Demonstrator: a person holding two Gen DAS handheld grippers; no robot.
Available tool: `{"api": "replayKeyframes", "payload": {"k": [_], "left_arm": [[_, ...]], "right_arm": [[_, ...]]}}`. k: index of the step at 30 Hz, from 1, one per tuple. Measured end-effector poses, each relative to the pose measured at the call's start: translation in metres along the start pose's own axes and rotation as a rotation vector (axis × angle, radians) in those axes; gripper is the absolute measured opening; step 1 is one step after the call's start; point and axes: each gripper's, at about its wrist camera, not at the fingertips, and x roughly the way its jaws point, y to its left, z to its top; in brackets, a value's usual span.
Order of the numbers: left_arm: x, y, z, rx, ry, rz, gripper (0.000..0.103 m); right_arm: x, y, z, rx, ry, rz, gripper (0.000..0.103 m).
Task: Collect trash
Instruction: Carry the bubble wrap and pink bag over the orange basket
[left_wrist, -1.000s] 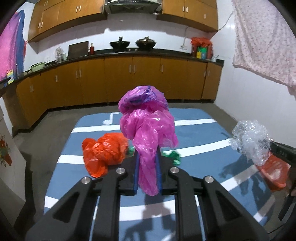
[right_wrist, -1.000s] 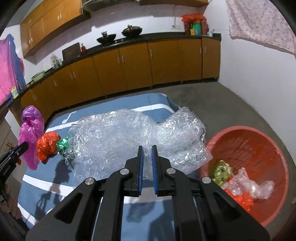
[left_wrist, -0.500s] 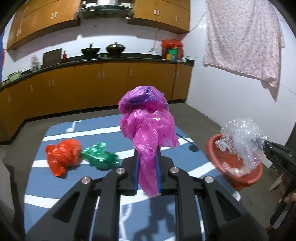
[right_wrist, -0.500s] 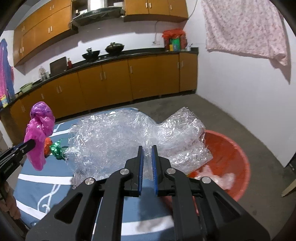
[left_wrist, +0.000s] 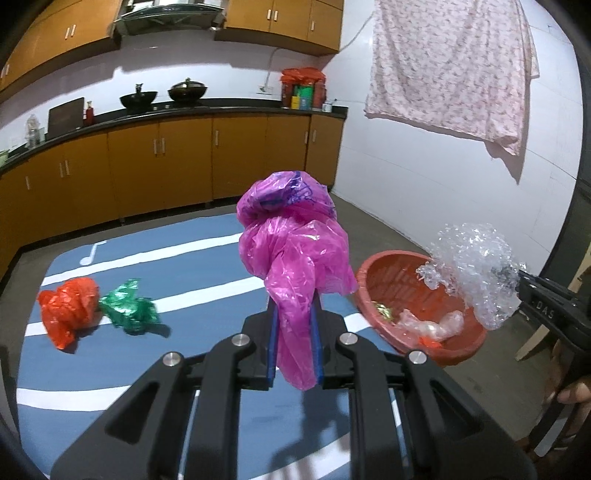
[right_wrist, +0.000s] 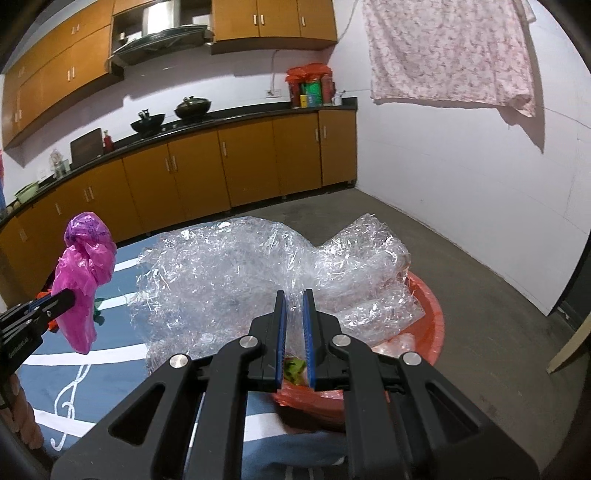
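Two carried items: pink plastic bag (left_wrist: 295, 254) and clear crumpled wrap (right_wrist: 258, 280), one per gripper
Landmark: red basin (left_wrist: 373, 280), standing on the floor just off the edge of the blue mat (left_wrist: 184, 258)
Step in hand: transport and drop-off, judged from both loads being held in the air near the basin
Right gripper (right_wrist: 294, 325): jaws pinched on the lower edge of the clear crumpled wrap, a narrow gap showing between the blue pads; held above the near rim of the basin, tilted down so the basin's inside shows between the fingers
Left gripper (left_wrist: 294, 332): clamped on the tail of the pink plastic bag, whose bulk stands up above the pads; level, pointing forward, to the left of the basin and over the mat
Basin contents: a yellow-green wrapper, a clear scrap, an orange scrap
Left on the mat: orange bag (left_wrist: 68, 310) and green foil (left_wrist: 129, 306), touching each other, well apart from the basin on its left
Next move, judged: right jaws part so the wrap falls into the basin; the wrap is light and bulky, so it may hang on the rim or cling to a pad
Then, judged: left gripper shifts right until over the basin before letting go
Progress: roughly midway, two pieces uncollected
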Motion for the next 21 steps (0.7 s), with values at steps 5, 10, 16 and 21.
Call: {"api": "replayKeyframes", "payload": {"k": [5,10,16,21], "left_arm": [[0.011,-0.016,-0.001,0.011,0.016,-0.04,0.016],[0.021,-0.033,0.0,0.02,0.024,-0.083,0.016],[0.039,-0.058,0.0,0.049,0.033,-0.138,0.016],[0.057,-0.076,0.001,0.068,0.053,-0.173,0.016]], "right_arm": [[0.0,-0.012,-0.003,0.019,0.002,-0.027,0.009],[0.001,-0.026,-0.005,0.034,-0.003,-0.064,0.009],[0.006,-0.044,-0.004,0.077,-0.005,-0.122,0.009],[0.015,-0.055,-0.003,0.105,-0.004,-0.161,0.009]]}}
